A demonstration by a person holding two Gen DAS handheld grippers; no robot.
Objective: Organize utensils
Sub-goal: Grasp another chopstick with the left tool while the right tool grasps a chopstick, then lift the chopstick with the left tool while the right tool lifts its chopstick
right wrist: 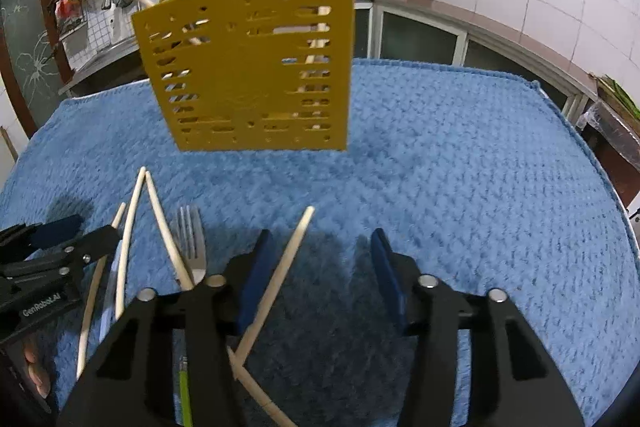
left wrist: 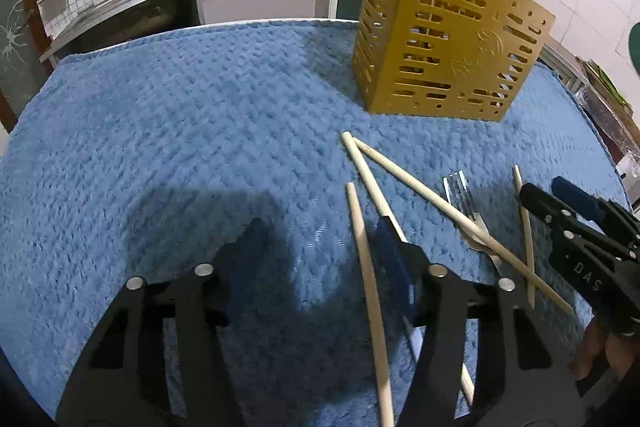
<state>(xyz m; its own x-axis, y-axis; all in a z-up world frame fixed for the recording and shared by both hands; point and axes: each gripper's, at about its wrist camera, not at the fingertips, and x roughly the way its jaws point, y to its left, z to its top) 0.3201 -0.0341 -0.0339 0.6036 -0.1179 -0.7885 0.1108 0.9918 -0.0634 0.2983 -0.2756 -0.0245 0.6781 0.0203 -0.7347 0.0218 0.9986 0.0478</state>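
Both claws, left (left wrist: 320, 247) and right (right wrist: 320, 255), stand open over a fluffy blue towel (right wrist: 460, 167). Round wooden chopsticks (left wrist: 420, 189) and a metal fork (right wrist: 192, 239) lie before the perforated yellow holder (right wrist: 256, 67).

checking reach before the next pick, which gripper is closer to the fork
Right. The right gripper sits just beside the fork, whose handle runs under its left finger. The left gripper is farther off, with chopsticks lying between it and the fork.
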